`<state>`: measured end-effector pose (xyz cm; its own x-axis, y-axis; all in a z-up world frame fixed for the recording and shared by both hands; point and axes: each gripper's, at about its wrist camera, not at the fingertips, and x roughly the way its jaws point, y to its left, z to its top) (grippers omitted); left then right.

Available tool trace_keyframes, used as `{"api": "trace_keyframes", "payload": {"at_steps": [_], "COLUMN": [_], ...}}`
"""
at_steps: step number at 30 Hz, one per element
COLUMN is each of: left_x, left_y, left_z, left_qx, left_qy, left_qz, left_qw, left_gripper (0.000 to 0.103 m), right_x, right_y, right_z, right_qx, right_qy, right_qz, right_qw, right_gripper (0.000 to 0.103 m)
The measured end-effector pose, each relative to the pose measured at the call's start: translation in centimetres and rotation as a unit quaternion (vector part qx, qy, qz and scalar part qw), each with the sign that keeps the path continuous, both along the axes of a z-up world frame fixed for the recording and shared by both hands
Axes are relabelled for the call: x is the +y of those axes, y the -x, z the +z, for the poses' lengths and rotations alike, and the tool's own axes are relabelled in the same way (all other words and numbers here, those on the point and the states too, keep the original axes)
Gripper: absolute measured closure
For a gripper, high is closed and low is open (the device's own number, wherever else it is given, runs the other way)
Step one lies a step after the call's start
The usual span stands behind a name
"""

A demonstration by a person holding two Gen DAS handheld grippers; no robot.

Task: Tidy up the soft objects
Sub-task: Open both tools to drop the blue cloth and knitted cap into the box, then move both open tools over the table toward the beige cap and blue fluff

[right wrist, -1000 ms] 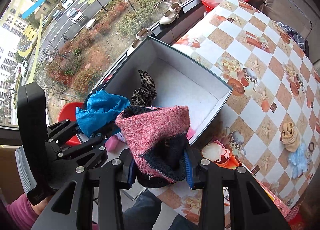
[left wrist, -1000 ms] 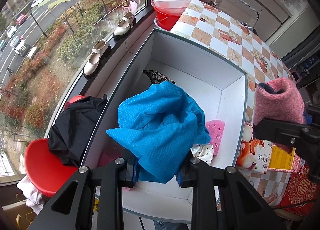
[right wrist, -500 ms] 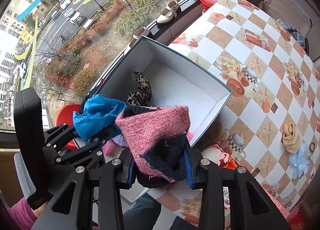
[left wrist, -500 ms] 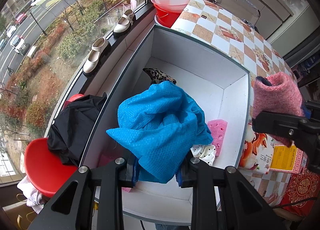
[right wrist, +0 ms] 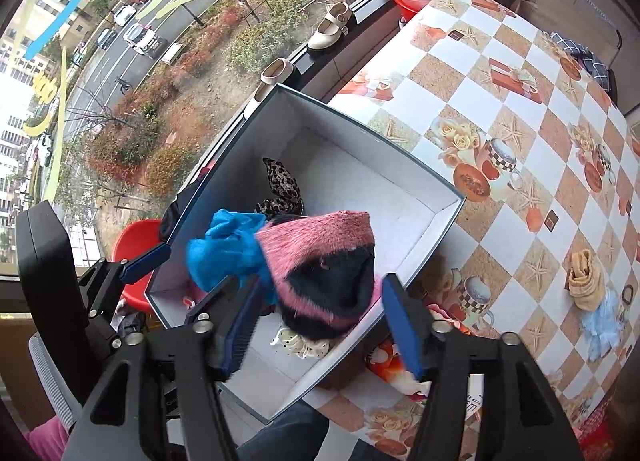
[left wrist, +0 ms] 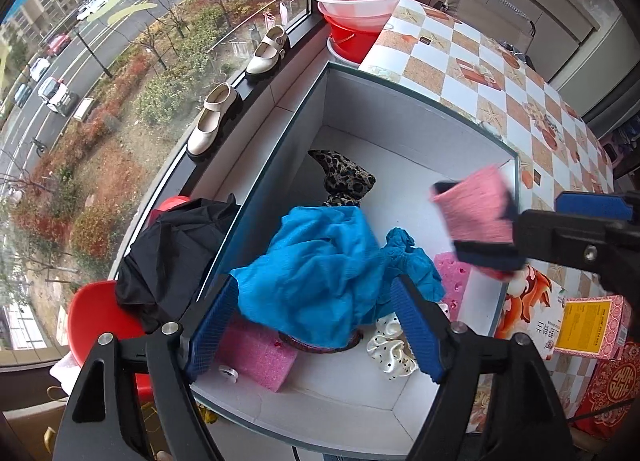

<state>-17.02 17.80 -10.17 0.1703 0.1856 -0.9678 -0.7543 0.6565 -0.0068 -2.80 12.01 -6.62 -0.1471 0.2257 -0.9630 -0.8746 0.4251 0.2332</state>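
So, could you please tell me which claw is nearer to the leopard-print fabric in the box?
Left. The left claw is over the box beside the leopard-print fabric; the right claw is farther along, at the box's table-side wall.

A large window runs along the far side of the tabletop, which wears a checked cloth printed with starfish, cups and roses. Grey daylight comes through the glass; below it lie a street with cars, trees and reddish shrubs. On the dark sill beside the window stand two cream shoes. At the sill's end sit stacked basins, and past them pale cabinets line the wall.
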Motion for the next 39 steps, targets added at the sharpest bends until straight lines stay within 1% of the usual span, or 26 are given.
{"api": "trace_keyframes", "payload": {"at_steps": [3,7,10,12,17,20,23,28,33,36,39], "left_x": [0.4,0.4,0.0,-0.6,-2.1,-3.2,-4.6,-7.1,-9.8,-11.4,-12.7], "left_y": [-0.1,-0.2,-0.8,-1.4,-3.5,-4.9,-6.7,-9.6,-12.7,-14.4,-15.8], "left_z": [-0.2,0.0,0.3,0.7,2.0,2.7,3.4,3.9,3.9,3.9,3.7], "left_qx": [0.005,0.0,-0.003,-0.007,-0.02,-0.023,-0.021,-0.018,-0.012,-0.008,-0.002], "left_qy": [0.013,0.027,0.041,0.045,0.061,0.069,0.065,0.068,0.075,0.075,0.078], "left_qz": [0.006,0.006,-0.009,-0.022,-0.056,-0.079,-0.11,-0.153,-0.191,-0.212,-0.224], "left_qw": [0.9999,0.9996,0.9991,0.9987,0.9963,0.9942,0.9917,0.9856,0.9786,0.9745,0.9714], "left_gripper": [0.022,0.022,0.022,0.022,0.022,0.022,0.022,0.021,0.021,0.021,0.021], "right_x": [-0.2,-1.0,-2.1,-3.1,-5.9,-8.3,-11.1,-17.0,-23.1,-26.8,-30.5], "right_y": [-0.7,-1.8,-2.7,-3.2,-4.2,-5.1,-6.2,-8.8,-12.1,-14.7,-17.3], "right_z": [0.1,-0.1,-0.5,-0.5,0.6,1.6,3.2,5.9,8.2,8.0,6.4], "right_qx": [0.0,0.002,0.021,0.037,0.055,0.072,0.077,0.084,0.058,0.041,0.035], "right_qy": [0.0,0.01,0.021,0.017,0.013,-0.001,-0.015,-0.034,-0.048,-0.037,-0.019], "right_qz": [-0.014,-0.037,-0.059,-0.074,-0.097,-0.121,-0.145,-0.205,-0.268,-0.313,-0.358], "right_qw": [1.0,0.999,0.998,0.996,0.994,0.99,0.986,0.975,0.96,0.948,0.933], "right_gripper": [0.023,0.023,0.0,0.0,0.0,0.0,0.0,0.0,0.0,0.0,0.0]}}
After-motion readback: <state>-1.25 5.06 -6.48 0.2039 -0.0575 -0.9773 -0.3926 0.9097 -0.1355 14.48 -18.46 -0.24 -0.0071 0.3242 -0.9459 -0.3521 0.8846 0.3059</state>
